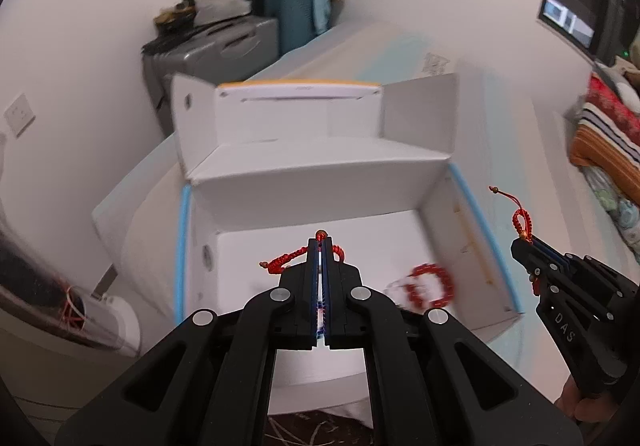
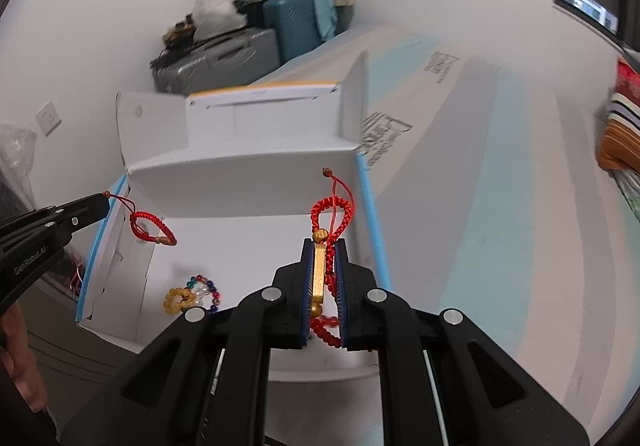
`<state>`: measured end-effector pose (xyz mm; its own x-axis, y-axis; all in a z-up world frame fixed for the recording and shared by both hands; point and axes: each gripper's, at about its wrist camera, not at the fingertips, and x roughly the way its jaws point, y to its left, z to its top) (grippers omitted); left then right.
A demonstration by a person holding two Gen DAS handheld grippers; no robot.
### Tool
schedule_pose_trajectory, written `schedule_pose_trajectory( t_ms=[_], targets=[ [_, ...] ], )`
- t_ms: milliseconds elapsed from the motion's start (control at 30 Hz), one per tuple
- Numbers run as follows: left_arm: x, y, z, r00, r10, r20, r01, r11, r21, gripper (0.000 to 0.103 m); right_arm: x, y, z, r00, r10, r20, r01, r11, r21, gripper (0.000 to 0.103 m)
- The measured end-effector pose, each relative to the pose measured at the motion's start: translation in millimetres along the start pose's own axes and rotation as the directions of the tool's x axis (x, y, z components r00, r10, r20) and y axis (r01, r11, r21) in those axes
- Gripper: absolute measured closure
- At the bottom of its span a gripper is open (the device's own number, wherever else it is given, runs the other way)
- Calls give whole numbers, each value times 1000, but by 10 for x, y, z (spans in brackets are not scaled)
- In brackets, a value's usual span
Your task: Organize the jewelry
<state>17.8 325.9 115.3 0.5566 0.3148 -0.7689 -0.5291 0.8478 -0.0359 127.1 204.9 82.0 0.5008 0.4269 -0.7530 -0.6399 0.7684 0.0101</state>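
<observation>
jaws on both sides are clamped: my left gripper pinches a red cord bracelet, my right gripper grips another red bracelet with a gold bar, both over the open white box holding bead bracelets

Grey suitcase beside teal suitcase; wall socket.

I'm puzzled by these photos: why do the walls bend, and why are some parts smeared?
Both views: fisheye lenses curve the room. Left view: the red bead bracelet in the white box is motion-smeared. Right view: the claw looks sharp; the box edges blur.
</observation>
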Motion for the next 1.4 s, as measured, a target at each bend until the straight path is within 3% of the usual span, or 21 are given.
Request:
schedule_pose_trajectory(
  t_ms=[333, 567, 833, 967, 1067, 1267, 1333, 1400],
  targets=[
    [538, 318, -243, 991, 55, -119, -60, 998, -36, 102, 680, 317, -167, 991, -2, -132, -4, 999, -44, 94],
    [862, 300, -418, 979, 49, -197, -55, 998, -25, 102, 1016, 303, -270, 975, -24, -221, 15, 999, -42, 94],
    [1008, 259, -505, 972, 39, -232, -46, 999, -23, 102, 1195, 335, -313, 963, -30, -269, 18, 999, -46, 94],
    [1060, 294, -535, 969, 42, -245, -51, 998, -32, 100, 1233, 355, -354, 962, -27, -272, 16, 999, -41, 89],
    [1111, 310, -564, 965, 44, -259, -56, 998, -40, 99, 1255, 346, -348, 963, -19, -267, 9, 999, -38, 78],
    [1062, 341, -568, 972, 59, -229, -74, 996, -55, 69, 1146, 353, -370, 974, -4, -227, -4, 999, -37, 55],
    [966, 372, -557, 978, 61, -201, -77, 994, -71, 58, 1041, 338, -351, 980, 8, -197, -14, 999, -32, 45],
    [814, 386, -542, 985, 77, -152, -89, 993, -73, 47, 891, 330, -318, 988, 11, -156, -16, 999, -35, 42]
  ],
)
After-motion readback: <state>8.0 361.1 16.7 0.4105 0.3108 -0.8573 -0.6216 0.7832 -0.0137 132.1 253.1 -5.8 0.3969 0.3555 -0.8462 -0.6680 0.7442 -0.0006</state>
